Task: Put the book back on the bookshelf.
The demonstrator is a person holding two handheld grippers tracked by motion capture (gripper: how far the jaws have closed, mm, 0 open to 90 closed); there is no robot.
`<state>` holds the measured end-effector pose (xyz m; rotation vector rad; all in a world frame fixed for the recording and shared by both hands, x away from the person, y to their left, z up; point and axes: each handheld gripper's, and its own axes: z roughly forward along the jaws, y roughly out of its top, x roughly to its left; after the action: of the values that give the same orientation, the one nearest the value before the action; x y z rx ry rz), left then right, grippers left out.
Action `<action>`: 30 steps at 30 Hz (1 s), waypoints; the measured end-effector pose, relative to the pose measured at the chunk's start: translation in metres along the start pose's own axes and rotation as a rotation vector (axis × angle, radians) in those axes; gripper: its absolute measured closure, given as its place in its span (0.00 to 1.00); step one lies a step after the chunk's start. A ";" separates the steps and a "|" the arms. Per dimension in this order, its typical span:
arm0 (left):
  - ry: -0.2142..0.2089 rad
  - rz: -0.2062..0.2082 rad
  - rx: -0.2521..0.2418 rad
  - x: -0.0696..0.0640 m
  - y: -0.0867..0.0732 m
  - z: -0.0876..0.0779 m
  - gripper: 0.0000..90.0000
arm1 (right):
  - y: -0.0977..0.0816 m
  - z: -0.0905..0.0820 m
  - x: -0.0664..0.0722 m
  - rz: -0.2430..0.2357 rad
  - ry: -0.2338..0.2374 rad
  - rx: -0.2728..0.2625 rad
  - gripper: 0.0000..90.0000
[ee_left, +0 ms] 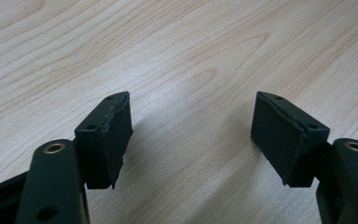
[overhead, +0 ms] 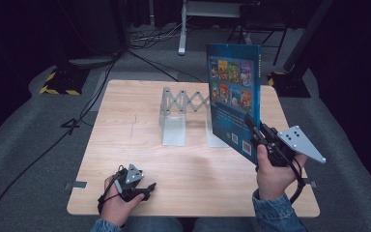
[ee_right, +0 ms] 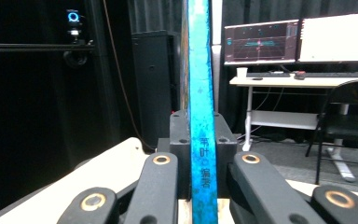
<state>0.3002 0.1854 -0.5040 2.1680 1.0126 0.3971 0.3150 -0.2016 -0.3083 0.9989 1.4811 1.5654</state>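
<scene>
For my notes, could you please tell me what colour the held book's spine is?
The thin book's spine is bright blue, clearest in the right gripper view.

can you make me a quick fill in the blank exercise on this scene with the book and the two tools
1. The right tool is shut on the spine of a blue ____.
2. The book is held upright, off the table, to the right of a metal folding ____.
3. The left tool rests low over the table with its jaws ____ and nothing between them.
4. The rack stands on the table with ____ books in it.

Missing words: book; rack; open; no
</scene>
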 end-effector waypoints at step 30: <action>0.010 -0.011 -0.002 -0.002 -0.003 -0.003 0.32 | -0.027 0.056 0.000 -0.076 -0.154 -0.005 0.93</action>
<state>0.2954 0.1864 -0.5043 2.1599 1.0285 0.4041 0.3657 -0.1767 -0.3343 1.0242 1.3916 1.4059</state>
